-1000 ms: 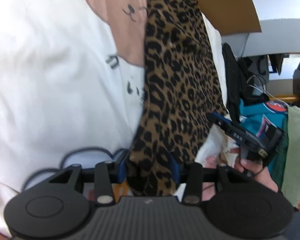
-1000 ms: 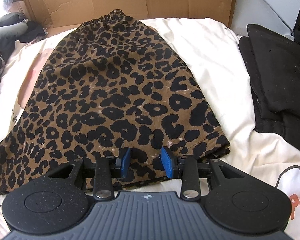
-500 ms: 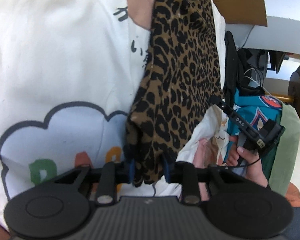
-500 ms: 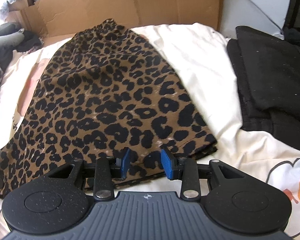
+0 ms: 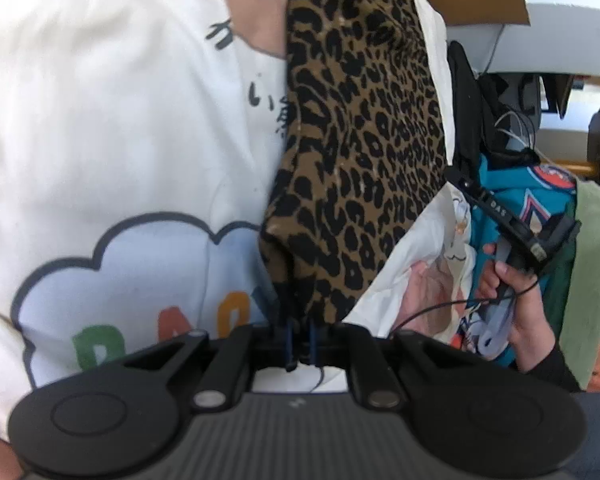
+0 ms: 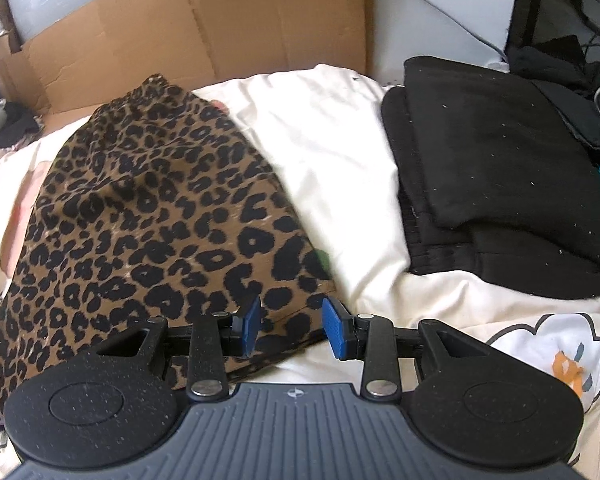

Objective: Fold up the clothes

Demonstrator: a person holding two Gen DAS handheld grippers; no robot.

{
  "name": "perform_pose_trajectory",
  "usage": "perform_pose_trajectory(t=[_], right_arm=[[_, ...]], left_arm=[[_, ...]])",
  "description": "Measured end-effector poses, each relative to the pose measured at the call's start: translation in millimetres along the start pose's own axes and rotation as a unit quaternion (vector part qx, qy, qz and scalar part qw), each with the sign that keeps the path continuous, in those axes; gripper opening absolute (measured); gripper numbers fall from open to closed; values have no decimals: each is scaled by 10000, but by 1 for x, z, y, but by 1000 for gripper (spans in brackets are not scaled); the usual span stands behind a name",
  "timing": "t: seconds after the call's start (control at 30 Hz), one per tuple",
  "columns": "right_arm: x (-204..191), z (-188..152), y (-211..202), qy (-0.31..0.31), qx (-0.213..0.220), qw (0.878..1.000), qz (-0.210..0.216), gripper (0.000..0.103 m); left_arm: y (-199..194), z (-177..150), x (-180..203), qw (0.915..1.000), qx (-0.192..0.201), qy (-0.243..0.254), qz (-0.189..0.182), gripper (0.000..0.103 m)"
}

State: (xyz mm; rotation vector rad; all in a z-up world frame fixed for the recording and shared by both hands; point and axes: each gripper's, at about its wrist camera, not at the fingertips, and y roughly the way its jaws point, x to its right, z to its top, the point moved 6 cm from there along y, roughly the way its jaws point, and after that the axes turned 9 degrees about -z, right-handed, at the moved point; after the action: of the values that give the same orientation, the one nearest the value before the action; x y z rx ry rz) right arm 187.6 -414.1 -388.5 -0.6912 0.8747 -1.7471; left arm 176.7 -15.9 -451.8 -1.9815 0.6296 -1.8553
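Note:
A leopard-print skirt lies spread on a white printed bedsheet. In the left wrist view, the skirt runs away from the camera, and its near corner is drawn up into my left gripper. The jaws are closing and the blue pads pinch that corner. My right gripper hovers over the skirt's near right hem. Its blue fingers stand apart, with the hem under the gap and not pressed. A person's hand holding the right gripper shows at the right of the left wrist view.
A folded black garment lies on the sheet to the skirt's right. Flattened cardboard stands behind the bed. Teal clothing and a green cloth are piled at the side. Dark clothes lie at far left.
My left gripper's jaws have closed onto the skirt's corner. My right gripper has drifted right along the hem, and the skirt's right side now looks drawn in and narrower.

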Motion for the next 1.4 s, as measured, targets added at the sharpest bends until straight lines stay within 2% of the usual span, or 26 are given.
perform_pose_trajectory(t=[0.27,0.6,0.67,0.77,0.93,1.13,1.27,1.4], right_arm=[[21,8,14,189,-29,9998,93,41],[28,18,37,195,-250,9976,612,38],[27,22,35,165,-160,9975,666,32],[25,28,28,94,8,9967,803,32],[27,27,44,125,-321,9953,905,33],[42,18,61,787,-891,9820,1470,32],[52,14,68,1240,-1314,9644,1930,32],[59,13,76,1555,-1504,9501,2246,30]], left_arm=[[-4,1,-2,9998,-18,37,199,8],[4,3,1,9997,-17,-39,226,8],[5,3,1,9997,-17,-39,224,8],[4,2,1,9998,-8,-56,203,8],[4,2,0,9998,-7,-70,194,8],[5,2,-2,9998,-5,-102,188,8],[5,3,-2,9997,-24,-97,203,8],[6,4,-2,9997,-7,-111,209,8]])
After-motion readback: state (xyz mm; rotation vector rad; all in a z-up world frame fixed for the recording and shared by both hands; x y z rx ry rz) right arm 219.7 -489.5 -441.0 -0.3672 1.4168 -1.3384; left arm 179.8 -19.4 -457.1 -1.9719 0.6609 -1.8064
